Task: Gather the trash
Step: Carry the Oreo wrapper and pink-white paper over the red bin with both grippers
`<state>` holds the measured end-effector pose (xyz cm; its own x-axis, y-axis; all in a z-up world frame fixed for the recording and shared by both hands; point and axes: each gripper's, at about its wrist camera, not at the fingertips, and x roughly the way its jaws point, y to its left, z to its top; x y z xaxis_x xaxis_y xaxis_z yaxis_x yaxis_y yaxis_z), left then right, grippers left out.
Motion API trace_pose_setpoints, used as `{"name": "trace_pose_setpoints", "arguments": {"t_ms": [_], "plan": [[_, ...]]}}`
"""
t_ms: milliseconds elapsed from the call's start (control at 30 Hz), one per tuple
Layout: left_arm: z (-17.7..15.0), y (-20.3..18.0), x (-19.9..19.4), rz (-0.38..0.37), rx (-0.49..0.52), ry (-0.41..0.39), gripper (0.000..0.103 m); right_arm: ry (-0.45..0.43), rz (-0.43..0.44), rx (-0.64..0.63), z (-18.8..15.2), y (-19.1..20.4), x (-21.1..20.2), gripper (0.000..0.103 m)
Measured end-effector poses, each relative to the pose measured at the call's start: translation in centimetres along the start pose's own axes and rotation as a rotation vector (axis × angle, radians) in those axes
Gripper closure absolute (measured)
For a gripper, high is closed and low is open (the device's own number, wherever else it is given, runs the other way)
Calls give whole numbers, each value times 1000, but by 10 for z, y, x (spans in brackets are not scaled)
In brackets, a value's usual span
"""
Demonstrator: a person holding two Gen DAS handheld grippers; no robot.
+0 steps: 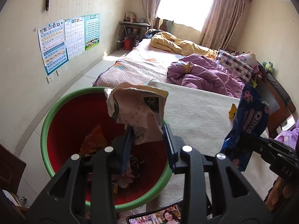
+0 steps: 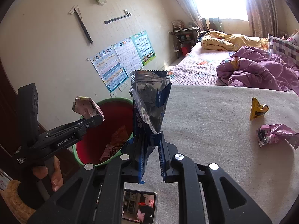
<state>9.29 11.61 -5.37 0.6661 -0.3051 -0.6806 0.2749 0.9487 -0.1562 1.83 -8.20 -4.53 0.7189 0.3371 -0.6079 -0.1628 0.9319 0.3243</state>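
A crumpled pink carton (image 1: 138,112) was clamped by the left gripper (image 1: 148,140) above the red bin (image 1: 104,93). A blue Oreo wrapper (image 2: 149,100) was pinched in the closed right gripper (image 2: 151,149) beside it.

I see a sunlit bedroom: a bright window (image 1: 186,1) with brownish curtains (image 1: 220,16) at twelve o'clock. Charts (image 1: 69,41) hang on the cream wall (image 1: 22,59) at ten o'clock, the unmade bed (image 1: 149,61) at one o'clock.

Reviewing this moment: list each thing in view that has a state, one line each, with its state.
left gripper: shut on the crumpled pink carton, held over the bin.
right gripper: shut on the blue Oreo wrapper.
red bin: open, trash inside.
yellow wrapper: loose on the cream surface.
pink wrapper: crumpled, loose there.
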Motion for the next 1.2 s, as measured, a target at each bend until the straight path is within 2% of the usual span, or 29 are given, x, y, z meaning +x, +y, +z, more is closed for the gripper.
{"name": "trace_pose_setpoints", "arguments": {"t_ms": [967, 1200], "plan": [[1, 55, 3, 61, -37, 14, 71, 3, 54, -99, 29, 55, 36, 87], [-1, 64, 6, 71, -46, 28, 71, 34, 70, -119, 30, 64, 52, 87]]}}
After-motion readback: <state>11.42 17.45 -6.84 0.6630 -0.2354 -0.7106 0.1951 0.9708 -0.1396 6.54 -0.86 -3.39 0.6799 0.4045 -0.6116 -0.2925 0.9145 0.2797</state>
